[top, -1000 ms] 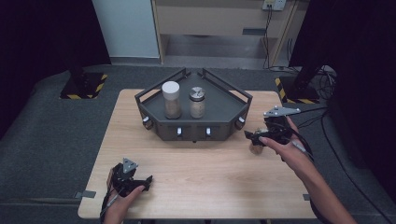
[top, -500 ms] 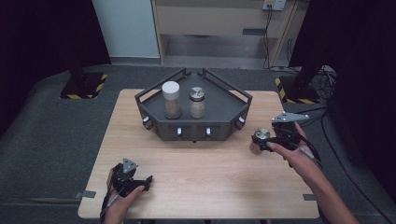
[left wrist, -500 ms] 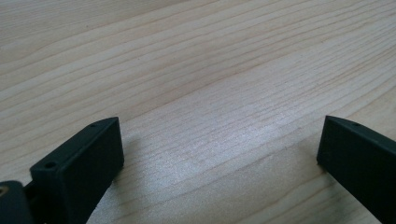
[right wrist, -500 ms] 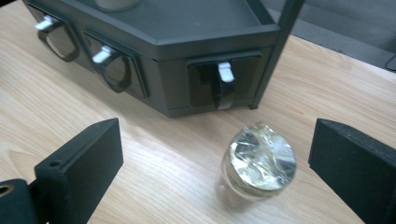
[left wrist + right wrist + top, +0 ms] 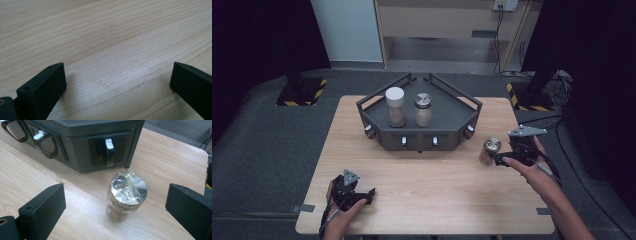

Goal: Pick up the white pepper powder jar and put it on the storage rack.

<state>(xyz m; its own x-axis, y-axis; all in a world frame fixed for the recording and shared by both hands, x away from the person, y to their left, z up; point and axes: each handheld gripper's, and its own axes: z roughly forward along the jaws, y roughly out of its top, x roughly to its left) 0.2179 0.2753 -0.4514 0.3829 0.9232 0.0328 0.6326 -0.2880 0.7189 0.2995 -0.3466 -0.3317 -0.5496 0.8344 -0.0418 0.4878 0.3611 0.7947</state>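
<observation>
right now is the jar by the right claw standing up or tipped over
Upright. The jar stands on the table with its shiny lid facing up, between the open right claw jaws, untouched.

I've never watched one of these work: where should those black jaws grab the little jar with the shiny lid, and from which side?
Probably around the jar's glass body, just below the shiny lid. It stands upright on the table, so a level approach from its open side, away from the dark rack, suits. The right gripper already has its jaws spread either side.
</observation>
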